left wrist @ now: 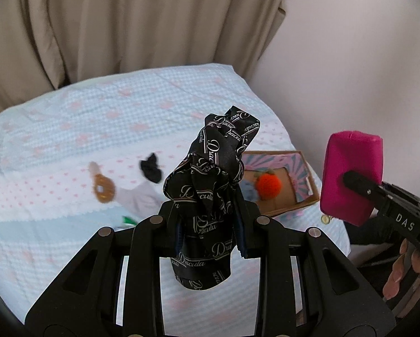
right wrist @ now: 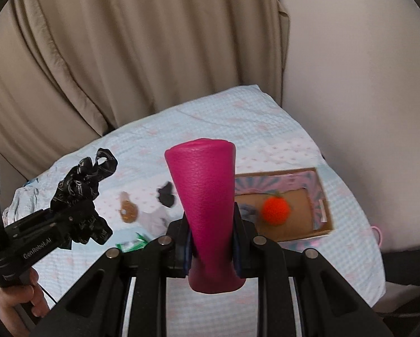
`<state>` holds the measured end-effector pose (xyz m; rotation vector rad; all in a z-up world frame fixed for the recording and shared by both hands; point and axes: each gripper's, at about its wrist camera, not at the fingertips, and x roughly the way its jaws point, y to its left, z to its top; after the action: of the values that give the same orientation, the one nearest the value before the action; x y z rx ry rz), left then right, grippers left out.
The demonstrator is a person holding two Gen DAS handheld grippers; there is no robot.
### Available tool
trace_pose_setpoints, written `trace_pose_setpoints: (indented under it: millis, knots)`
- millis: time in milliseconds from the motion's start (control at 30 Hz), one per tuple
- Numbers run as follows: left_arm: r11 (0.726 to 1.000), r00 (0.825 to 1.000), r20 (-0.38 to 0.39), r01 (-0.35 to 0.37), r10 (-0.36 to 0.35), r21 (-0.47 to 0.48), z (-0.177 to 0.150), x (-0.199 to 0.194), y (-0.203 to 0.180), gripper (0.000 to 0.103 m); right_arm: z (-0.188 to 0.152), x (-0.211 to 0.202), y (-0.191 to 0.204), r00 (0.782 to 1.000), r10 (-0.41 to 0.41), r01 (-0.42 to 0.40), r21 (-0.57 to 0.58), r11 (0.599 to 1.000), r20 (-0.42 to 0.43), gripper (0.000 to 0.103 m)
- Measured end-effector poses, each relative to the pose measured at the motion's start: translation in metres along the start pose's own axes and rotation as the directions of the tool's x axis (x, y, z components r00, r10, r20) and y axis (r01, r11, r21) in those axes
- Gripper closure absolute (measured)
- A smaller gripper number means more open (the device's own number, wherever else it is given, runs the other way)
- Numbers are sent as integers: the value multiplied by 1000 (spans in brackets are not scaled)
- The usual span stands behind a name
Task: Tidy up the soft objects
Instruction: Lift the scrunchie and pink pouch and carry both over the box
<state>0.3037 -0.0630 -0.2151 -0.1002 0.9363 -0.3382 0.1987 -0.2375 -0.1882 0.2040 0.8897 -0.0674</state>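
My left gripper [left wrist: 208,224] is shut on a bunched black scarf [left wrist: 212,174] printed with white lettering, held up above the bed; it also shows in the right wrist view [right wrist: 80,188]. My right gripper [right wrist: 211,241] is shut on a magenta pouch [right wrist: 207,196], held upright above the bed; it shows at the right of the left wrist view [left wrist: 350,177]. An open cardboard box [right wrist: 319,196] lies on the bed at the right with an orange fuzzy ball [right wrist: 276,210] and a bluish soft item inside.
The bed [left wrist: 69,129] has a light blue and pink cover. On it lie a brown pretzel-shaped toy [left wrist: 103,186], a black scrunchie [left wrist: 151,168], a pale cloth [left wrist: 139,196] and a green packet [right wrist: 131,243]. Beige curtains hang behind; a wall stands at the right.
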Motion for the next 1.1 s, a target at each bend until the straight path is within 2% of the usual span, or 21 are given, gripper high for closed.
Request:
trace_pose_setpoints:
  millis: [167, 367, 733, 967, 1100]
  knots:
    - [1000, 999, -32, -6, 6, -14, -1, 45, -54, 78, 5, 13, -60, 999, -7, 7, -6, 1000, -34, 83]
    - [1000, 995, -93, -22, 20, -13, -4, 101, -96, 78, 15, 47, -118, 996, 7, -7, -1, 1000, -90, 83]
    - [997, 971, -230, -70, 64, -18, 1, 209, -107, 78, 16, 137, -181, 973, 34, -20, 65, 998, -226, 83]
    - [994, 941, -327, -65, 89, 84, 6, 272, -118, 78, 16, 185, -191, 951, 27, -7, 67, 998, -309, 83]
    - [991, 925, -364, -72, 109, 113, 2, 293, -120, 78, 13, 212, -198, 931, 21, 3, 66, 998, -363, 83]
